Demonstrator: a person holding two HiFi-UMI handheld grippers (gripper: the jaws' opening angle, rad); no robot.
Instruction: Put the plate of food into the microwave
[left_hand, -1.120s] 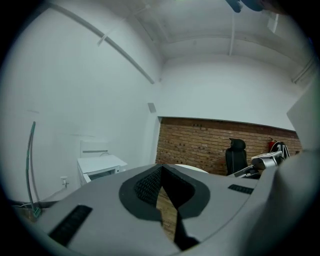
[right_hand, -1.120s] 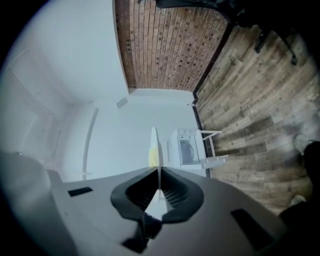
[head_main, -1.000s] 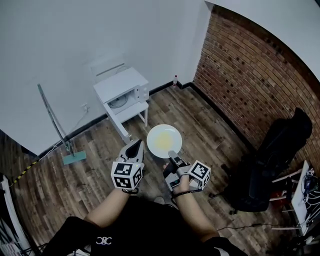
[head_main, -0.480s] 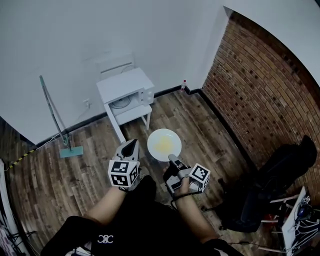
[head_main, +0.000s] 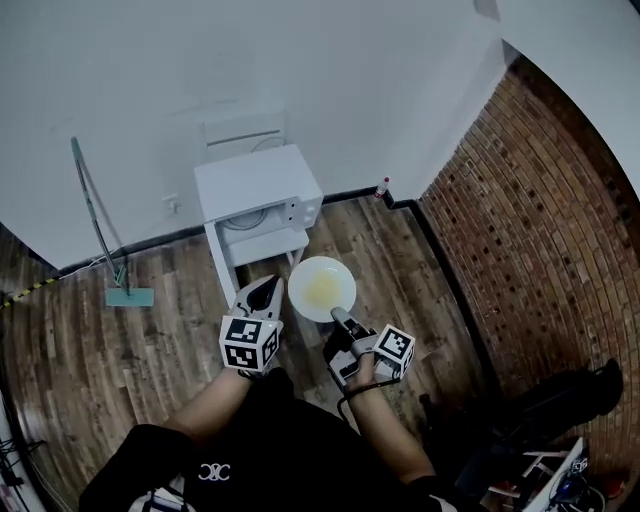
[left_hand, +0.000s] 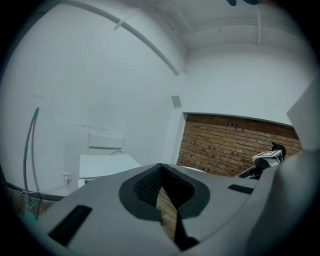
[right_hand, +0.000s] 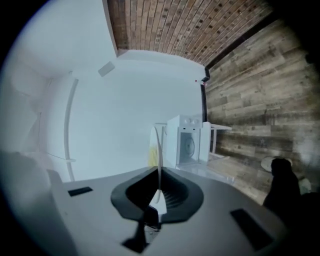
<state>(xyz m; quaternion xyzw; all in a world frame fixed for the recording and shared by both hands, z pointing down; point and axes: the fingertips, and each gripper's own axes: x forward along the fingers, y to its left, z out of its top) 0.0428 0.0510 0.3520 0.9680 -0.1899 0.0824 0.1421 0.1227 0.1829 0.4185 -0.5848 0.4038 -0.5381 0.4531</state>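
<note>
We carry the plate (head_main: 297, 279) by its rim alone: the right gripper (head_main: 340, 315) has its jaws pinched tight on the edge at the plate's 5 o'clock, and the yellow food (head_main: 323, 290) sits in the middle. The left gripper (head_main: 266, 292), at the plate's 8 o'clock, has its jaws closed together on nothing. The microwave (head_main: 258, 183) sits on a white stand (head_main: 262, 246) at 11 o'clock from the plate, well apart, and its cavity looks open toward us. With a one-sided pinch the far rim will likely want to droop, so we should hold the plate level, approach slowly, and square it with the opening before going in
</note>
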